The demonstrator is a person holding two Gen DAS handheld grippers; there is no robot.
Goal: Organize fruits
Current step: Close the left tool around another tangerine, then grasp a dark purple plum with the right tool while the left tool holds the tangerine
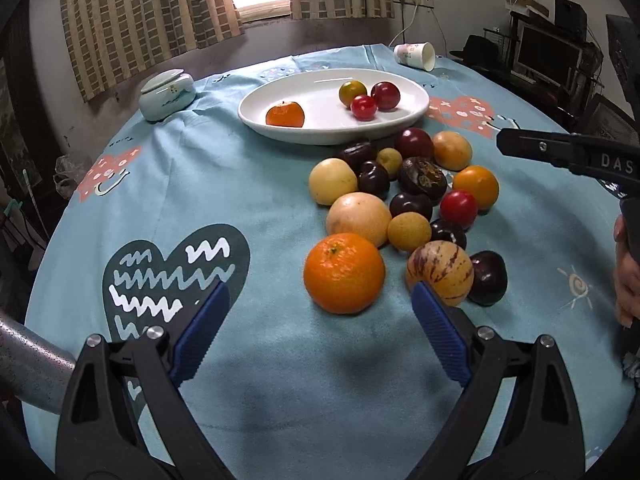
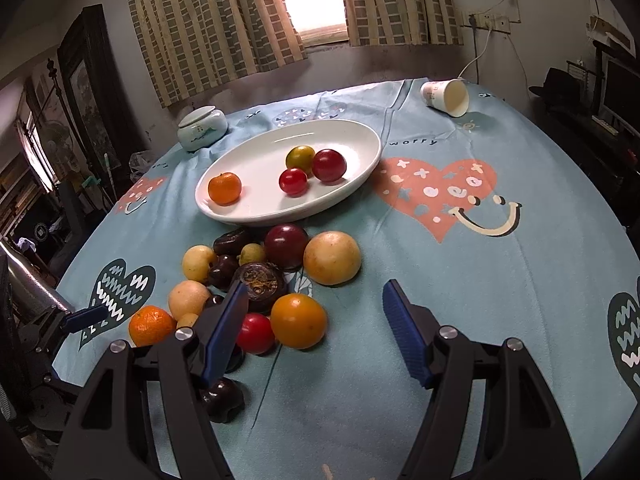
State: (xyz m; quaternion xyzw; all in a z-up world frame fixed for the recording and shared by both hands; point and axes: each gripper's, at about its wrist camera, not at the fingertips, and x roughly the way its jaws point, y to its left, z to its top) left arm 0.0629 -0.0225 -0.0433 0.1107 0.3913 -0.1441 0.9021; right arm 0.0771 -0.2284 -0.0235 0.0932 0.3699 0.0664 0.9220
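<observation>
Over cloth, both grippers' fingers [image 1: 434, 320] wide, empty

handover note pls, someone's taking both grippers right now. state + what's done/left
Left gripper: open, empty, low over the cloth, lined up on the big orange at the near end of the pile.
Right gripper: open, empty, over the right side of the pile, near the yellow-orange fruit.
Done: white oval plate holds four fruits: a small orange, a red tomato, a yellow-green one and a dark red one.
Left: the loose pile on the tablecloth in front of the plate. A paper cup lies tipped at the far edge.
</observation>
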